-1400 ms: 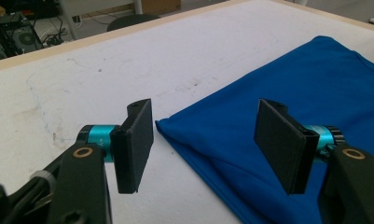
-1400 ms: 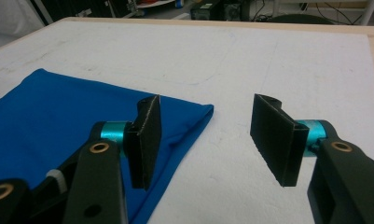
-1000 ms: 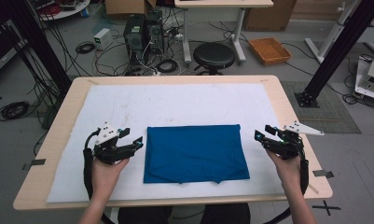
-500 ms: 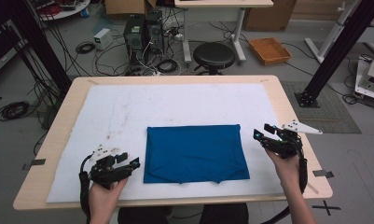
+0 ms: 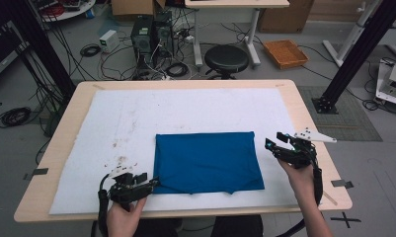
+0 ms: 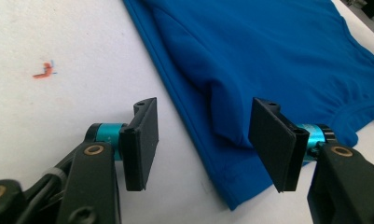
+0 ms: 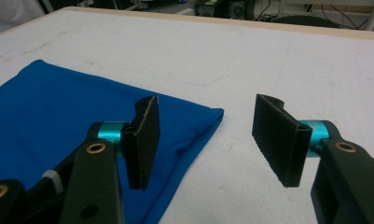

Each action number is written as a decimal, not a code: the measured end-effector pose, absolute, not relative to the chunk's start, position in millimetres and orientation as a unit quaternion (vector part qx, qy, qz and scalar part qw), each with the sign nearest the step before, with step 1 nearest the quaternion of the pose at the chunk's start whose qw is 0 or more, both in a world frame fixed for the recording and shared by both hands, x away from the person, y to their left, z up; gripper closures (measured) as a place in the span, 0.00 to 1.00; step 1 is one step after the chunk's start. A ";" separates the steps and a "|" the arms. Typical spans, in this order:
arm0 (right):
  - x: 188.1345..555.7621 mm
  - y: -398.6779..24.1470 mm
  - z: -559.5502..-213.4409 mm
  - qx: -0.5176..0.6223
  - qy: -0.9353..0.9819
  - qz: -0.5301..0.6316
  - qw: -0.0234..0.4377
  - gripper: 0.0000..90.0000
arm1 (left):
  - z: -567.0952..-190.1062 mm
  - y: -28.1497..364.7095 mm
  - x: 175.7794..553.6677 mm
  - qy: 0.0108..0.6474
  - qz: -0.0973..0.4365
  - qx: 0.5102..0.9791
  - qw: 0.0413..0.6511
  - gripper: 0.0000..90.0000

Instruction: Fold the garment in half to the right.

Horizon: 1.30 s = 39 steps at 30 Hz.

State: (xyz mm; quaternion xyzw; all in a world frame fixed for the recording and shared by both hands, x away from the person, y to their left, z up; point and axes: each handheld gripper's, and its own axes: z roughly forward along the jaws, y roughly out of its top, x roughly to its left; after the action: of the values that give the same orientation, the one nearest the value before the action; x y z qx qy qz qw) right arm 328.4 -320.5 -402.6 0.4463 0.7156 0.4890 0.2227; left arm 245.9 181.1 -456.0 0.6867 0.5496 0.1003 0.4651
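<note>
From the high view, your blue folded garment (image 5: 207, 162) lies flat on the white mat (image 5: 136, 123) that covers the desk (image 5: 309, 123), a little right of centre and toward the near edge. Your left tool (image 5: 151, 183) sits low at the garment's near left corner, its tips right at the cloth edge. Your right tool (image 5: 273, 144) hovers just beside the garment's far right corner, pointing left toward it. Beyond the desk's far edge stands a black stool (image 5: 226, 58).

In the left gripper view, your left tool (image 6: 203, 135) has its jaws spread wide, though they have just been closing a little. The garment's (image 6: 268, 56) hemmed corner lies between them, nearer the right-hand jaw; that jaw may be brushing the fabric, but the angle leaves this unsure, and neither pad presses on it. A small orange mark (image 6: 45, 71) shows on the mat to the left.

In the right gripper view, your right tool (image 7: 205, 140) is open as well, gripping nothing. The garment's (image 7: 58, 112) folded corner reaches in under the left-hand jaw, while bare white mat (image 7: 268, 60) lies between the jaws and under the other jaw.
</note>
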 end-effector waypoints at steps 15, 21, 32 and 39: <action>323.7 -311.9 -403.1 0.437 0.724 0.486 0.219 0.46 | -456.2 157.6 243.9 0.552 0.154 0.694 0.436 0.69; 324.7 -293.8 -402.2 0.419 0.735 0.488 0.214 0.46 | -457.6 161.1 244.5 0.564 0.147 0.683 0.440 0.82; 339.0 -227.6 -394.5 0.366 0.760 0.498 0.200 0.50 | -457.9 158.7 246.2 0.561 0.137 0.685 0.445 0.96; 363.4 -166.5 -391.3 0.343 0.783 0.493 0.164 0.53 | -456.5 158.8 247.3 0.555 0.135 0.688 0.448 0.96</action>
State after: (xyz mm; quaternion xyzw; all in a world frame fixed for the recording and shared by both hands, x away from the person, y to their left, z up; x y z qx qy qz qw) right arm 363.4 -166.5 -391.3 0.3433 0.7827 0.4926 0.1641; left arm 247.3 158.8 -456.5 0.6879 0.5547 0.1345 0.4484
